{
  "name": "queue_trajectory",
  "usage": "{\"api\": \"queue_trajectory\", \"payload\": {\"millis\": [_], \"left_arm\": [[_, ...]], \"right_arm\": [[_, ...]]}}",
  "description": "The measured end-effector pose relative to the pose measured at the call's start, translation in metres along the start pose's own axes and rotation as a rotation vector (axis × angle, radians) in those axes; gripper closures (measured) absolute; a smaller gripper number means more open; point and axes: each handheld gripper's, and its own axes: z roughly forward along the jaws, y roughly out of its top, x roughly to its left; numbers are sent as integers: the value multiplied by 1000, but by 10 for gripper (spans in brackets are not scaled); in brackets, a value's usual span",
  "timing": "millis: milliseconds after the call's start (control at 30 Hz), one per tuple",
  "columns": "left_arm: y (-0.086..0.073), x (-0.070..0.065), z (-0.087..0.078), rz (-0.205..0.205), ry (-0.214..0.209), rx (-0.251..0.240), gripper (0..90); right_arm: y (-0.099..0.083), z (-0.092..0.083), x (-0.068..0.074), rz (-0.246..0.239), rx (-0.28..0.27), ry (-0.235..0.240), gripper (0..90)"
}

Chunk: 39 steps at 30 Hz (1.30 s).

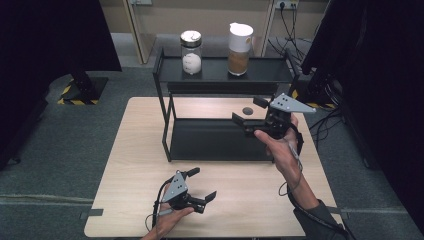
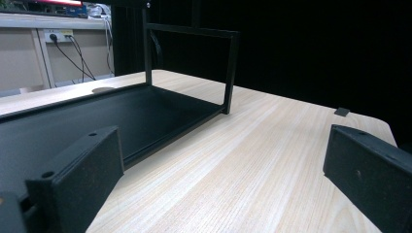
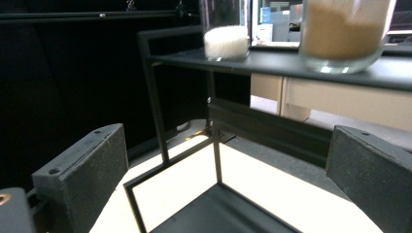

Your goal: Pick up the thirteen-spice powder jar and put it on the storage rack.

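On the pale wooden table (image 1: 135, 165) a black two-tier rack (image 1: 165, 120) stands toward twelve o'clock, its lower tray (image 1: 210, 142) lying flat on the wood and its upper shelf (image 1: 220, 70) carrying two jars side by side. At about eleven o'clock on that shelf stands the jar of white grains (image 1: 191, 52) with a metal lid, and at one o'clock the jar of brown powder (image 1: 239, 49) with a white lid; the two are apart, each near the shelf's front edge. Toward three o'clock the right gripper (image 1: 248, 111) is held up over the right end of the lower tray, below the front edge of the upper shelf, jaws spread wide and grasping nothing; in the right gripper view both jars sit above and beyond the jaws, the brown one (image 3: 342, 31) closer, the white one (image 3: 226, 41) farther left. Near six o'clock the left gripper (image 1: 202, 184) hovers low over bare wood, jaws released and apart, pointing toward three o'clock. In the left gripper view the tray's front edge (image 2: 165, 138) runs just beyond the left jaw, with open tabletop (image 2: 252, 160) stretching ahead to the far table edge.
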Motion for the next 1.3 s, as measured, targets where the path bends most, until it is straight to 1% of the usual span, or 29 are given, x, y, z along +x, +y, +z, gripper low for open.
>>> {"api": "queue_trajectory", "payload": {"millis": [333,467,700,1000,1300], "left_arm": [[0,0,0,0,4,0,5],[0,0,0,-2,6,-1,4],[-1,0,0,-4,8,-2,5],[-1,0,0,-5,9,-1,4],[-1,1,0,-6,11,0,5]], "right_arm": [[-28,-4,-1,12,-10,33,18],[-37,-5,1,-1,-4,30,18],[-54,-9,2,-13,-10,28,18],[-75,-16,8,-26,-14,45,18],[-93,-24,13,-40,-13,36,19]]}}
